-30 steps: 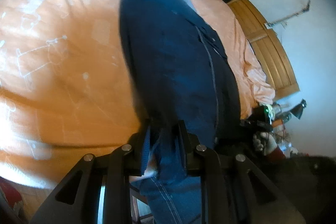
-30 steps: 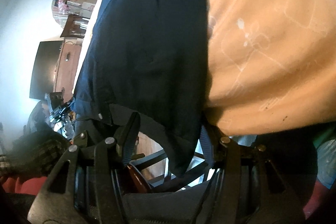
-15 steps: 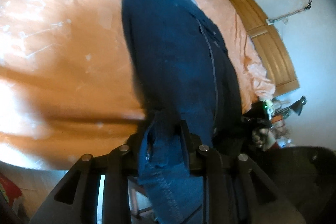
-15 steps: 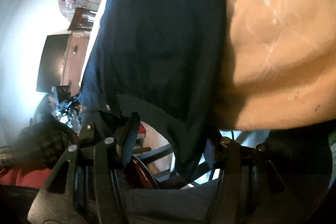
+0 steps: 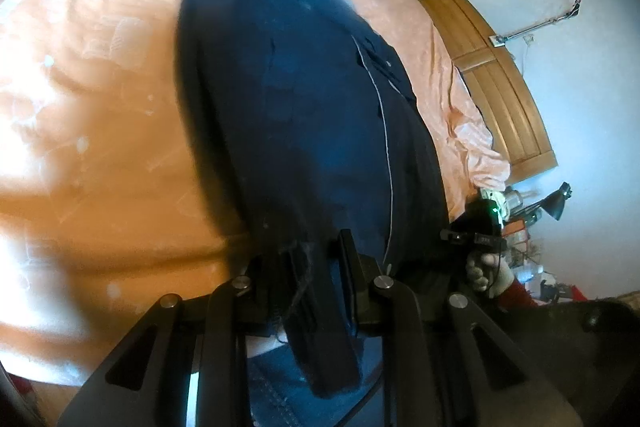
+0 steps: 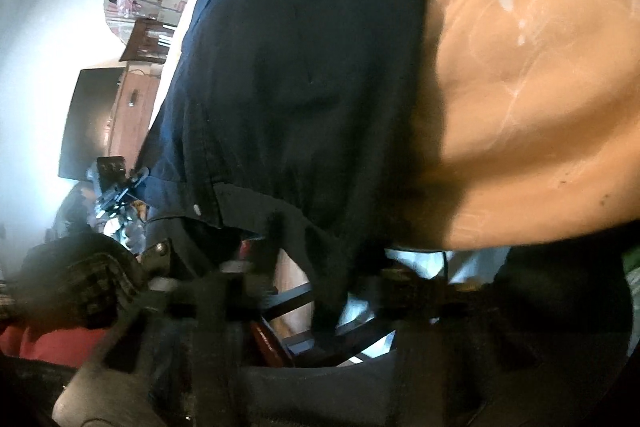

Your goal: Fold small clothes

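Strong daylight washes the orange bed sheet (image 5: 92, 75) to a pale glare at the left wrist view's upper left, while a soft, dark shadow borders the navy garment (image 5: 304, 115). In the right wrist view the white wall (image 6: 52, 39) on the left is blown out, and the right claw (image 6: 320, 287) is smeared by motion blur. Fisheye bending curves both pictures, with black corners. The left claw (image 5: 316, 267) shows sharp.

My left gripper (image 5: 316, 263) pinches the navy shirt (image 5: 304, 99) hem; my right gripper (image 6: 316, 283) is blurred, with cloth between its fingers.
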Demonstrator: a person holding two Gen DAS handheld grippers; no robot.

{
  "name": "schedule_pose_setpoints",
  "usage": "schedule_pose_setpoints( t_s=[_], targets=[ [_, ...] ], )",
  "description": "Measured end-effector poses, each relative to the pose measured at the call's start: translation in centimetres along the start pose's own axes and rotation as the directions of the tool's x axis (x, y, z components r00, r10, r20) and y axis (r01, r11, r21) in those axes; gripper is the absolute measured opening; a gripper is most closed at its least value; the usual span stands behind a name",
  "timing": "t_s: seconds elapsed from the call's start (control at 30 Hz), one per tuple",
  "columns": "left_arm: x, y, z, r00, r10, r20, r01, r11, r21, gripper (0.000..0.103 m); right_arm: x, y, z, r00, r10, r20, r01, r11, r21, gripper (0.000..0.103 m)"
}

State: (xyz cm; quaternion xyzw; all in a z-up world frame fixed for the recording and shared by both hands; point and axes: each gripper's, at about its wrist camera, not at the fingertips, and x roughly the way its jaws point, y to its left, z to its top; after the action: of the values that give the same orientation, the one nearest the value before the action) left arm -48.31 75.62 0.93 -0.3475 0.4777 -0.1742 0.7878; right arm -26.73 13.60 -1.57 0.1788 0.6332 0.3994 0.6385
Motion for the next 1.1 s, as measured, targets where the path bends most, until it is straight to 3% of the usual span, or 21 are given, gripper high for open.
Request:
schedule_pose_setpoints(
  t_s=[0.07, 0.23, 0.27, 0.4, 0.5, 0.6, 0.73, 0.8, 0.83, 0.87, 0.9, 0.93, 0.97, 1.0, 1.1],
  targets=[
    [-0.5, -0.9, -0.3, 0.999, -0.026, 0.032, 0.027, 1.0, -0.011, 0.007, -1.4, 1.4, -0.1, 0.998, 0.04, 0.043, -0.039, 0.999, -0.022, 0.008],
    [-2.5, -3.7, 0.2, 0.984, -0.13, 0.125, 0.131, 0.991, -0.003, 0.005, -4.9, 4.9, 0.8, 0.979, 0.133, 0.154, -0.123, 0.99, -0.074, 0.007],
    [-3.3, -4.9, 1.1, 0.971, -0.172, 0.167, 0.173, 0.985, 0.012, 0.005, -5.3, 5.4, 1.1, 0.974, 0.147, 0.17, -0.135, 0.987, -0.083, 0.007],
    [-4.3, -6.2, 3.4, 0.95, -0.227, 0.213, 0.228, 0.973, 0.022, 0.005, -6.9, 6.9, 2.4, 0.954, 0.189, 0.231, -0.171, 0.981, -0.096, 0.007],
    [-5.0, -7.0, 6.5, 0.926, -0.265, 0.27, 0.268, 0.963, 0.026, 0.005, -8.7, 7.8, 5.0, 0.931, 0.226, 0.286, -0.202, 0.973, -0.111, 0.007],
    [-5.4, -7.3, 11.1, 0.903, -0.289, 0.318, 0.295, 0.955, 0.029, 0.005, -10.4, 8.5, 10.1, 0.905, 0.253, 0.342, -0.226, 0.967, -0.115, 0.007],
    [-3.7, -7.3, 20.4, 0.899, -0.239, 0.368, 0.243, 0.969, 0.035, 0.007, -11.3, 9.1, 19.9, 0.897, 0.241, 0.37, -0.202, 0.969, -0.141, 0.008],
    [-1.4, -6.5, 25.6, 0.909, -0.198, 0.366, 0.209, 0.978, 0.011, 0.01, -10.8, 9.0, 25.5, 0.904, 0.201, 0.376, -0.157, 0.977, -0.146, 0.011],
    [0.1, -5.8, 27.9, 0.916, -0.183, 0.356, 0.199, 0.98, -0.008, 0.015, -10.0, 8.4, 28.7, 0.914, 0.177, 0.366, -0.136, 0.981, -0.136, 0.012],
    [1.4, -5.0, 29.7, 0.925, -0.151, 0.349, 0.168, 0.986, -0.02, 0.029, -9.4, 7.7, 30.2, 0.921, 0.164, 0.353, -0.13, 0.984, -0.12, 0.019],
    [3.2, -3.8, 32.1, 0.936, -0.058, 0.348, 0.081, 0.995, -0.052, 0.036, -8.3, 6.0, 33.0, 0.93, 0.102, 0.352, -0.088, 0.995, -0.057, 0.03],
    [4.8, -2.5, 33.8, 0.943, 0.027, 0.333, 0.005, 0.995, -0.096, 0.052, -7.6, 4.8, 34.5, 0.93, 0.028, 0.366, -0.023, 1.0, -0.017, 0.038],
    [6.5, -1.1, 35.4, 0.951, 0.092, 0.295, -0.052, 0.989, -0.142, 0.058, -7.3, 4.2, 35.1, 0.927, -0.013, 0.374, 0.014, 1.0, 0.001, 0.05],
    [8.5, 0.6, 37.0, 0.956, 0.174, 0.236, -0.129, 0.973, -0.194, 0.059, -6.7, 3.0, 35.9, 0.92, -0.06, 0.387, 0.055, 0.998, 0.026, 0.051],
    [9.8, 2.3, 38.3, 0.924, 0.304, 0.232, -0.261, 0.945, -0.2, 0.062, -5.6, 1.1, 35.8, 0.919, -0.087, 0.383, 0.077, 0.996, 0.041, 0.055]
  ],
)
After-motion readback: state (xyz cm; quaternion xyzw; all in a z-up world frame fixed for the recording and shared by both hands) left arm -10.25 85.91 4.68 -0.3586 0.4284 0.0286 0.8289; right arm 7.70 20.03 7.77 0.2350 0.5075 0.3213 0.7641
